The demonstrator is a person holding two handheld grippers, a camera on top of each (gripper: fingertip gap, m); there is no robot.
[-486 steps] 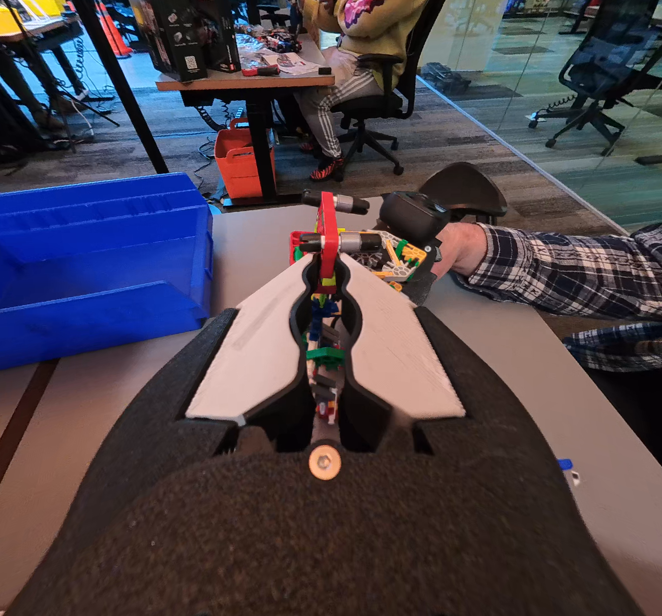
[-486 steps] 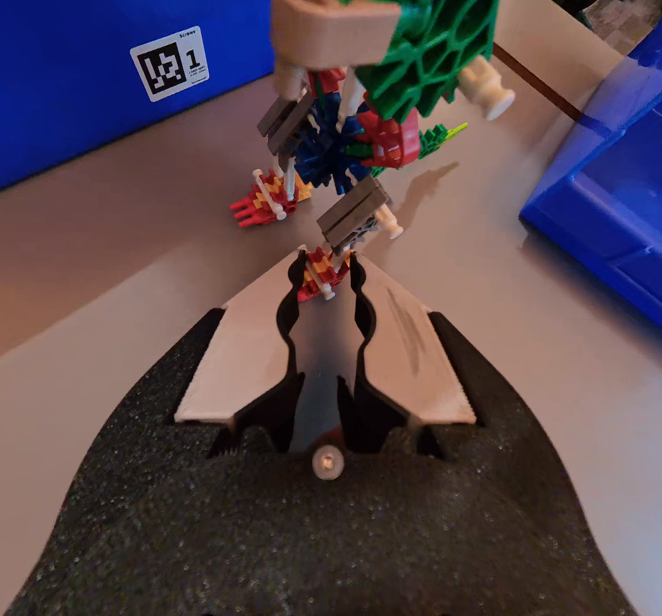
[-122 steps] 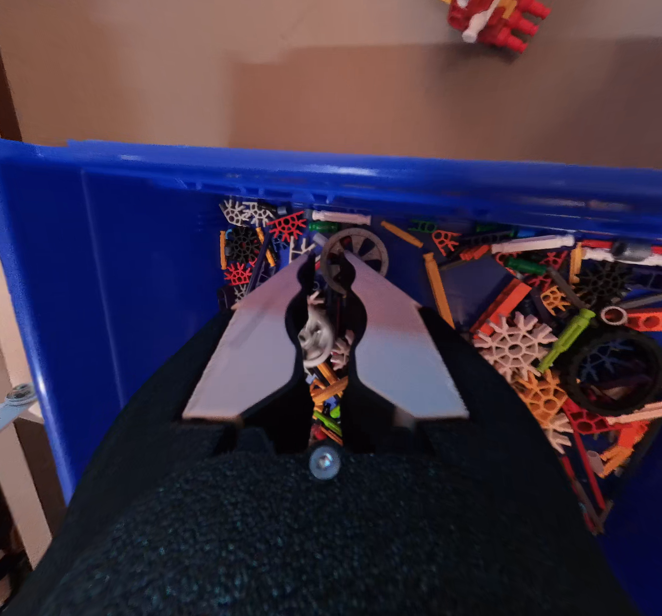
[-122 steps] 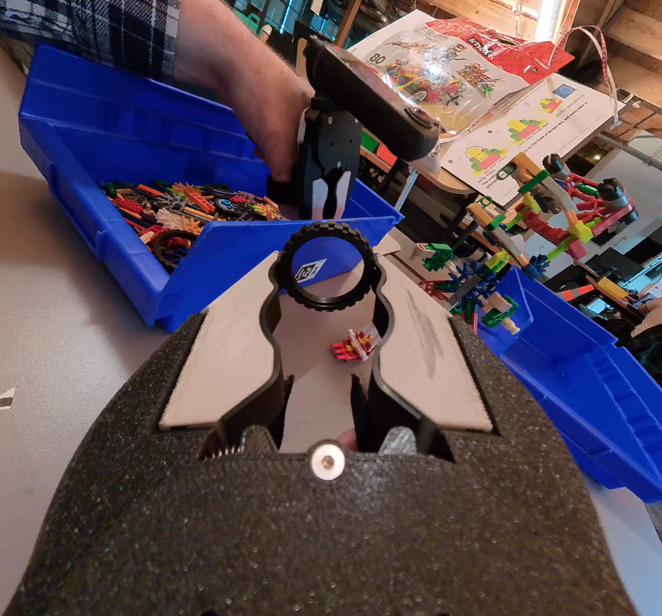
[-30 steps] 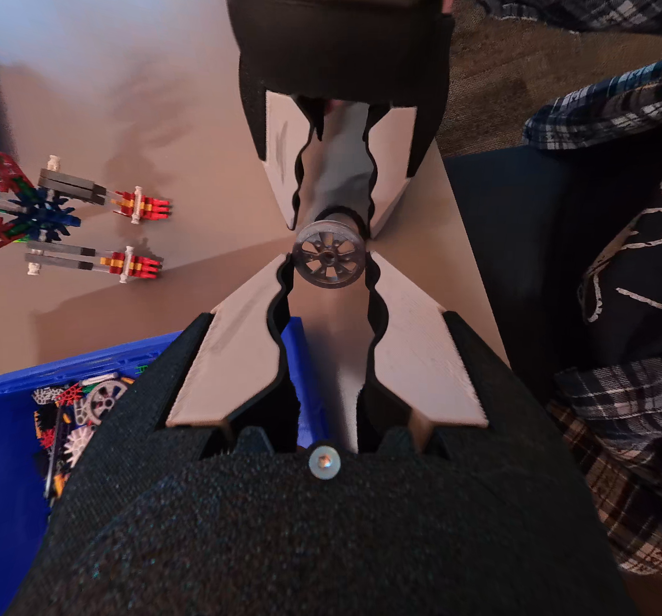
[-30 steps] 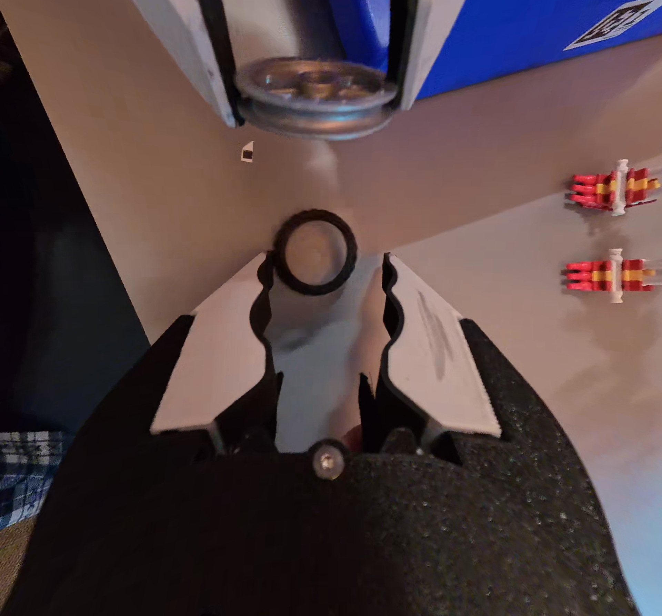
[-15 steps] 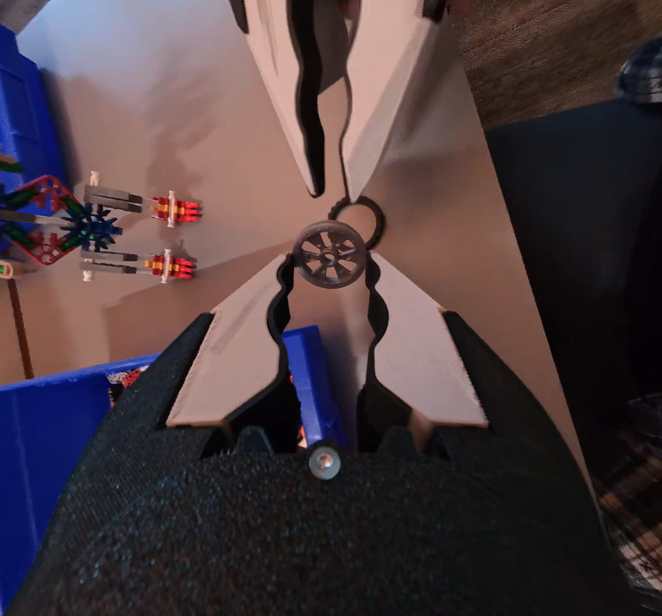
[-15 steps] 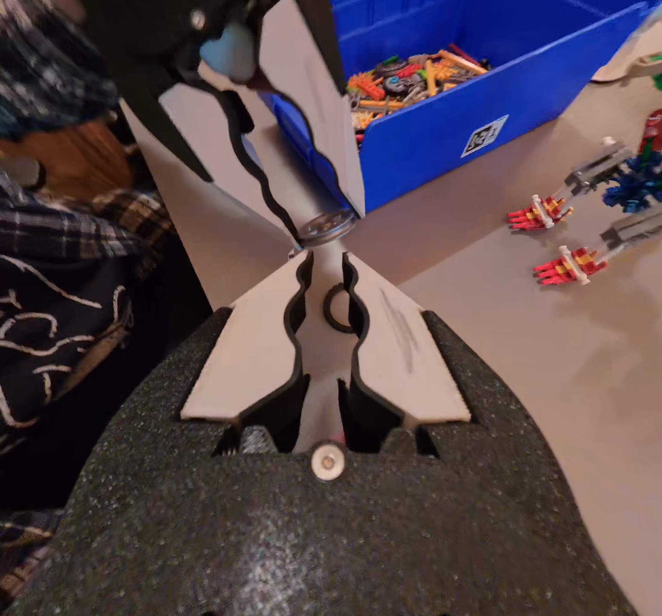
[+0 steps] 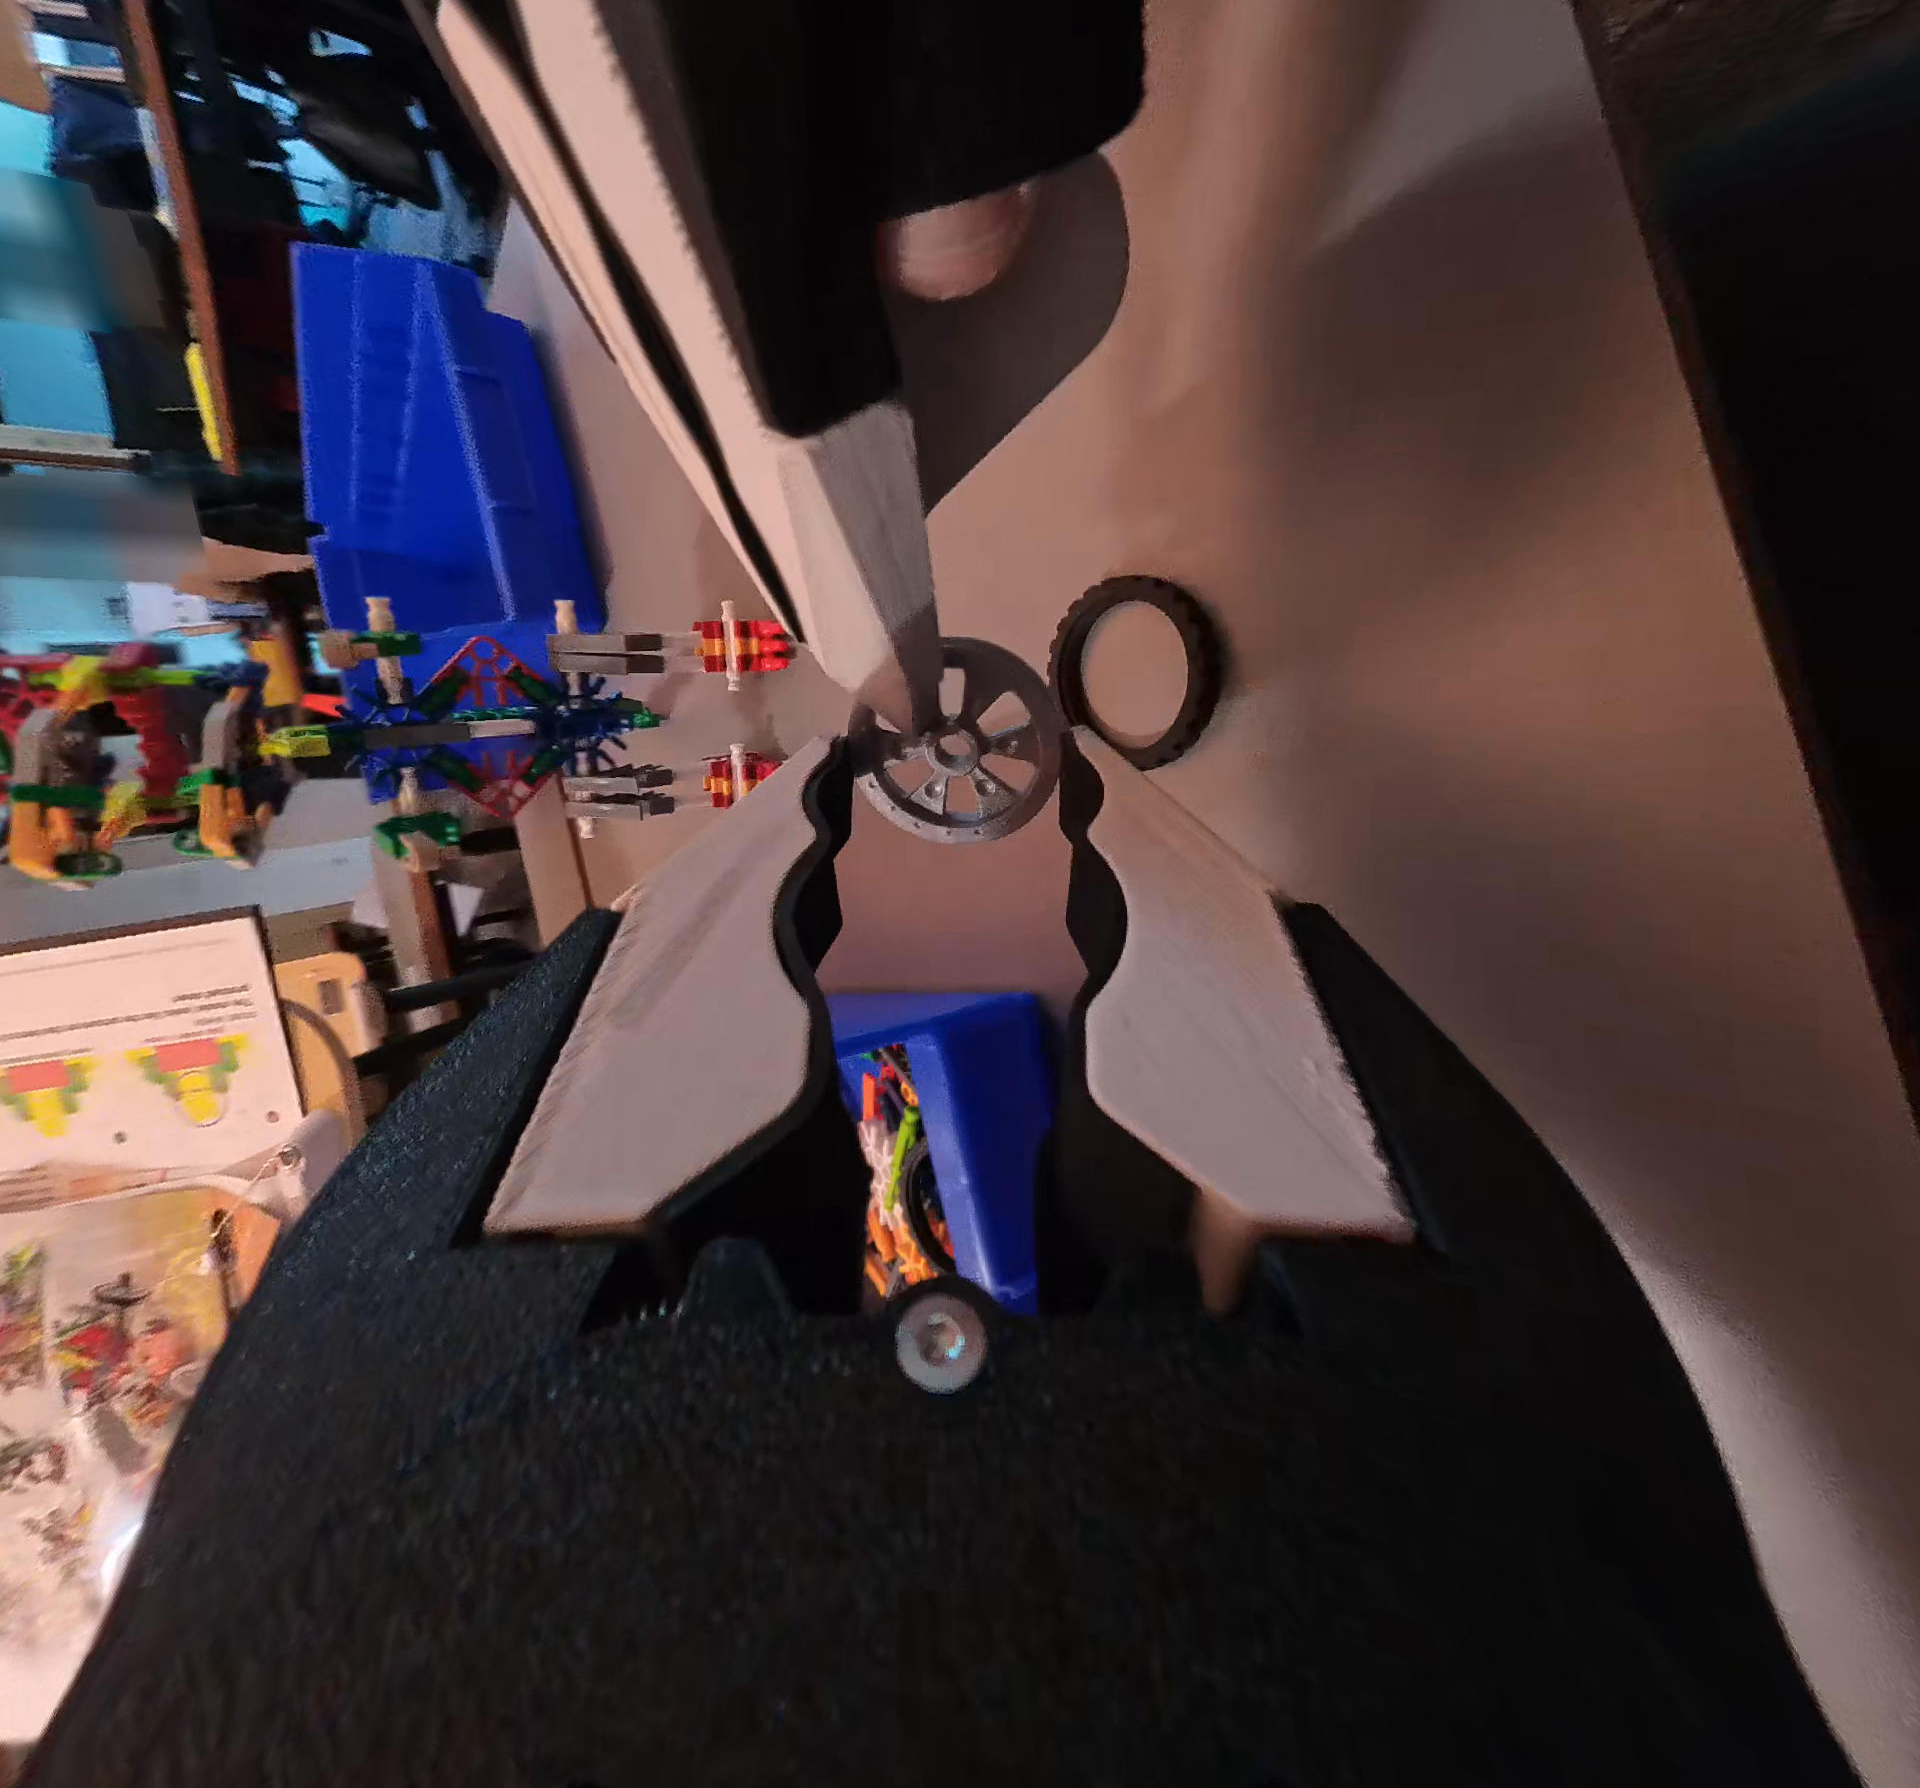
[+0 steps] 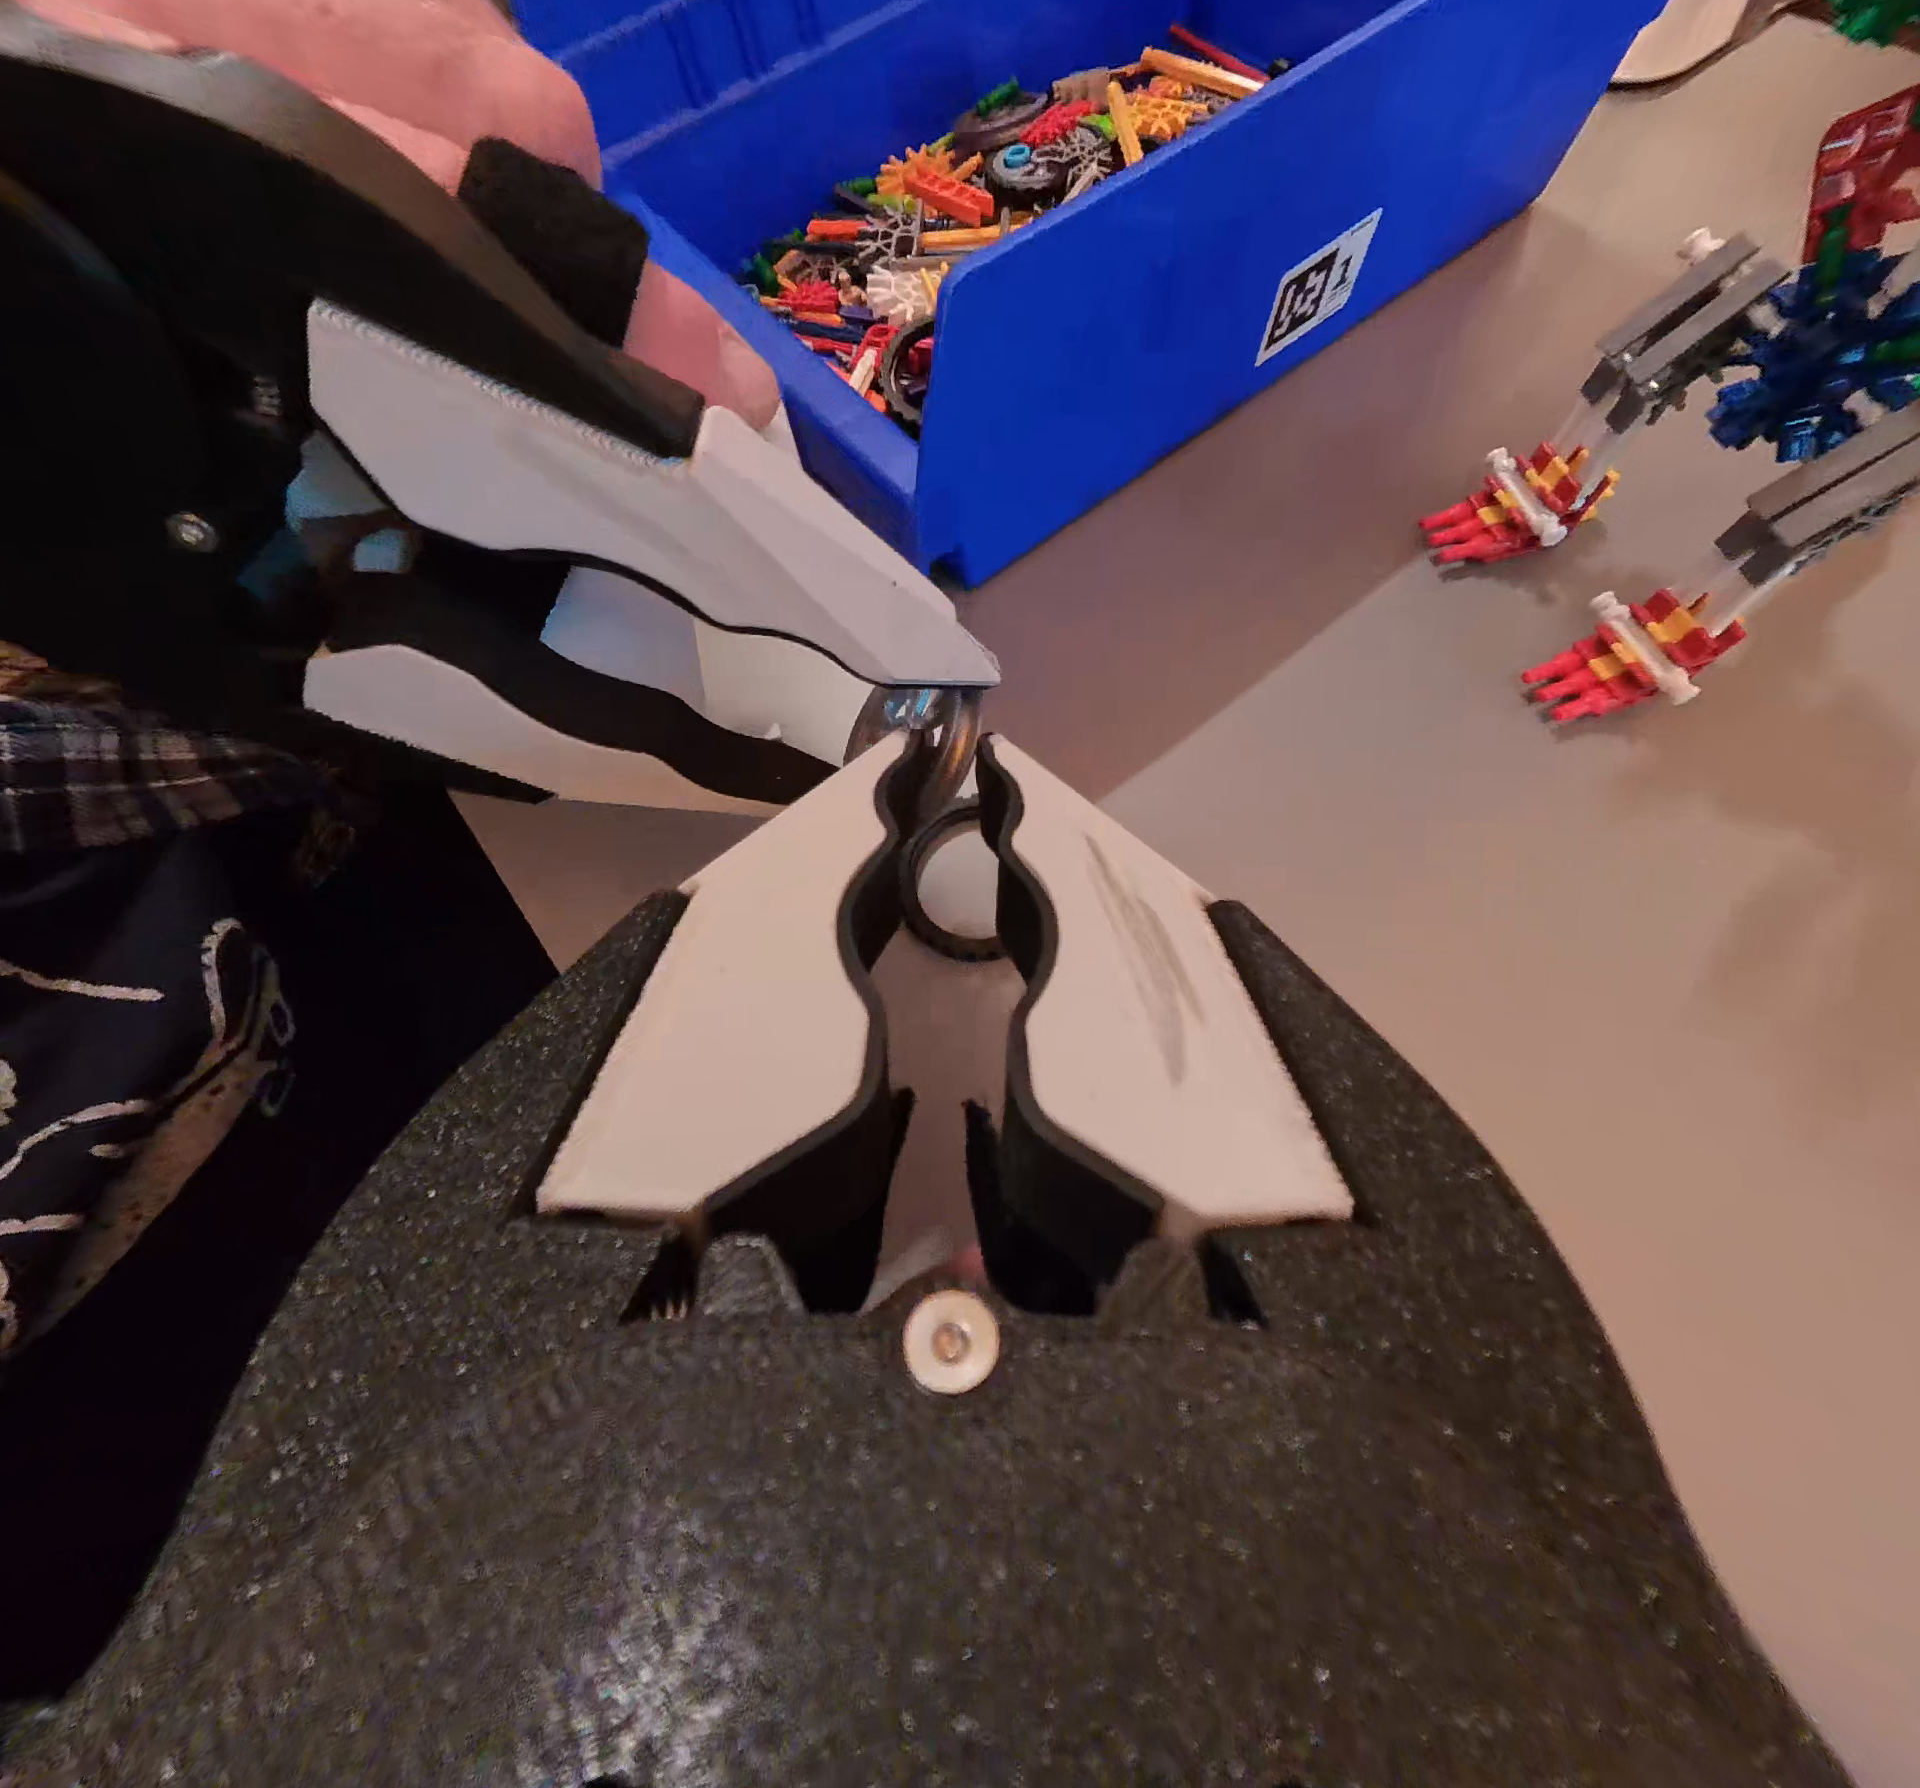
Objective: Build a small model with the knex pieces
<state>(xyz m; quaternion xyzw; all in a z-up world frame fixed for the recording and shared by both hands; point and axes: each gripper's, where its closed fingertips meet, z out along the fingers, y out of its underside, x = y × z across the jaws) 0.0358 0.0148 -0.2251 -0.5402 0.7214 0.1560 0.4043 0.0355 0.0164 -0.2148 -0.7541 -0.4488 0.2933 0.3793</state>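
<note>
Both grippers meet at one grey spoked wheel above the table edge.

Left gripper pinches the grey spoked wheel by its rim between its fingertips. Right gripper has its fingers nearly together on the wheel's edge at 12 o'clock in its own view; whether they grip it cannot be told. Black rubber tyre ring lies flat on the tan table, just beside the wheel at 2 o'clock. Blue parts bin of loose construction pieces stands at 12 o'clock; a rod-and-connector model lies at 2 o'clock.
</note>
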